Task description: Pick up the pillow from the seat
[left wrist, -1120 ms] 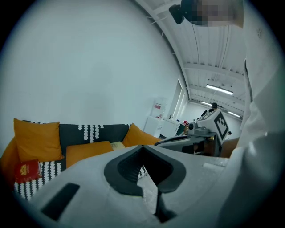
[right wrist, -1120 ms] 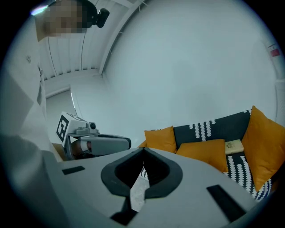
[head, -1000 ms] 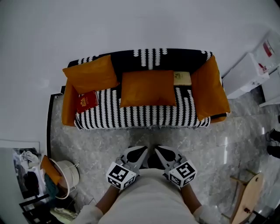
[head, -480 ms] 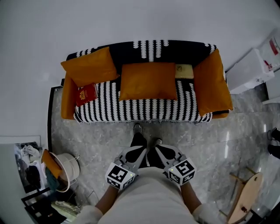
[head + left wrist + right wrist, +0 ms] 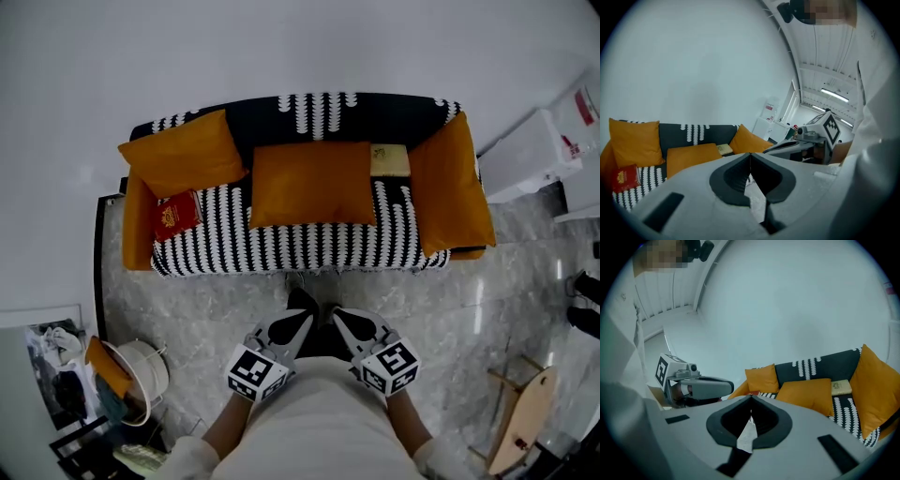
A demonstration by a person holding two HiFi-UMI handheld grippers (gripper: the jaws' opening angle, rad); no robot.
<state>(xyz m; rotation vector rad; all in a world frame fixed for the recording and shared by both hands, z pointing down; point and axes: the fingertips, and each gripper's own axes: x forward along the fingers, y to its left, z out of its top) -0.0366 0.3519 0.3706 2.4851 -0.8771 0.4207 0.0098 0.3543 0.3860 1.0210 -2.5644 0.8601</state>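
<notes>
Two hand-held grippers [image 5: 302,319] [image 5: 338,316] (closed), pillow [image 5: 312,184] untouched

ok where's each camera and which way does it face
Head view: on the person's head, facing steeply down at the sofa; forearms, left gripper and right gripper show below.
Left gripper view: on the left gripper, facing the sofa along its shut jaws; right gripper at right.
Right gripper view: on the right gripper, facing the sofa along its shut jaws; left gripper at left.
Shared: all three show the middle pillow.
</notes>
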